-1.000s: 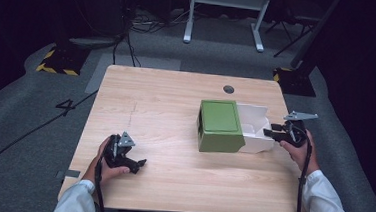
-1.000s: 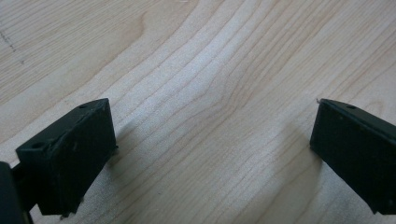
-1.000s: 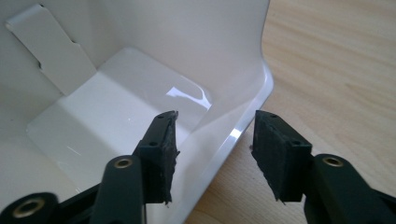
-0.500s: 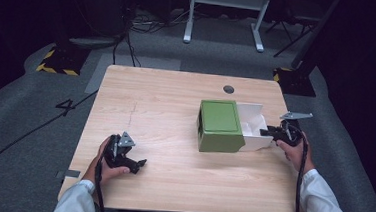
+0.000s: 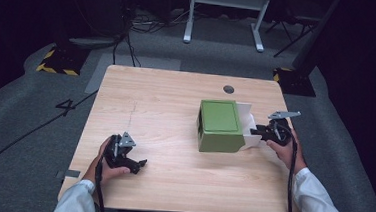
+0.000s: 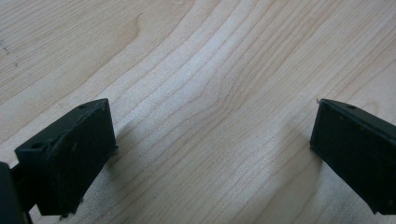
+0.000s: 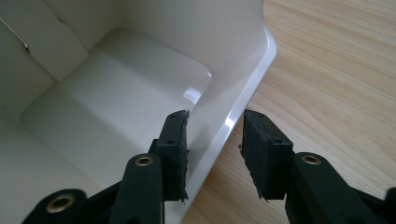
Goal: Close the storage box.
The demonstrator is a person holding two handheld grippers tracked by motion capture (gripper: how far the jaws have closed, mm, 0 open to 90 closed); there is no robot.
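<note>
I see a green cardboard box [image 5: 218, 125] lying on the pale wooden table [image 5: 165, 109], toward the right side. A white inner tray of shiny card [image 7: 116, 88] sticks out of its right end.

My right gripper [image 5: 259, 133] sits at that white edge. Its jaws are a little apart, one inside the tray and one outside, with the thin wall between them. They do not squeeze it yet.

I think the box is light and a bit bendy. The shiny card looks slippery and could crease, so I would pinch the wall gently, low near the corner where it is stiffer.

My left gripper [image 5: 139, 164] rests on bare wood near the front left, jaws wide, holding nothing.

I can read no words or labels on the box.
</note>
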